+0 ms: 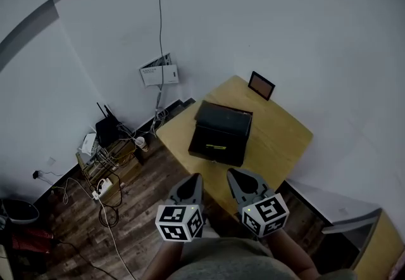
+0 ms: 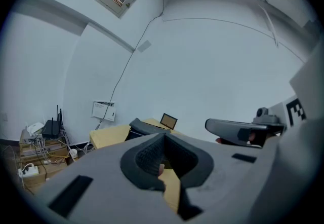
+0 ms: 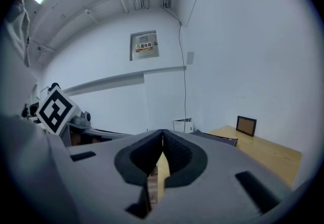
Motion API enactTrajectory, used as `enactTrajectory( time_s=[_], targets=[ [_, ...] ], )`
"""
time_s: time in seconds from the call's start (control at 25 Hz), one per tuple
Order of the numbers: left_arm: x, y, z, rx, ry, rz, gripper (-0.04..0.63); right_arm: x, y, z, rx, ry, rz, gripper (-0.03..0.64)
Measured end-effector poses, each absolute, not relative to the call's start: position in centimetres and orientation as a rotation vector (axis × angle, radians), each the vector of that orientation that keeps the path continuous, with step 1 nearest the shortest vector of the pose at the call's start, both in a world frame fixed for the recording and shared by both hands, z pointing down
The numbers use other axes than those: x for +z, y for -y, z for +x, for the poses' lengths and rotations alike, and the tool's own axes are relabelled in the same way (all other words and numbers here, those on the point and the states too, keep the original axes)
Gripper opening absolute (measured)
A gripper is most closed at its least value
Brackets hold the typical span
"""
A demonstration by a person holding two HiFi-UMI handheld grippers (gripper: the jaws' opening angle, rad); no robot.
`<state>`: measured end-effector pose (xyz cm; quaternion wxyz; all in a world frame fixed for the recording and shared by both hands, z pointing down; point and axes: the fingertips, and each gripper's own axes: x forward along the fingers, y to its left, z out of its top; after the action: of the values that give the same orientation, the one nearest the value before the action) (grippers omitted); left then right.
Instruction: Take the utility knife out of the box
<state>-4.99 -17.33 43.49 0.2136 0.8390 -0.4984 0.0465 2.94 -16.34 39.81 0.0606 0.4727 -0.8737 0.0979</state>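
A black box lies on the wooden table, lid hinged up toward the back, with a thin yellowish strip showing inside it; I cannot make out the utility knife itself. Both grippers hang near the table's front edge, short of the box. My left gripper is shut, jaw tips touching, nothing between them. My right gripper is likewise shut and empty. The box shows as a dark shape past the left jaws and as a dark lid edge in the right gripper view.
A small framed picture stands at the table's far edge against the wall. Left of the table, on the wooden floor, a low shelf holds a router, cables and a power strip. A white wall box hangs above it.
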Motion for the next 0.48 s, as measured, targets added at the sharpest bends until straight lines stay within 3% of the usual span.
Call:
enactTrajectory(
  time_s=[0.48],
  targets=[
    [45.3,23.7,-6.9,0.169,1.273,2.354,0.003,41.4,22.8,1.4,0.298,2.541,1.525,0.0]
  ],
)
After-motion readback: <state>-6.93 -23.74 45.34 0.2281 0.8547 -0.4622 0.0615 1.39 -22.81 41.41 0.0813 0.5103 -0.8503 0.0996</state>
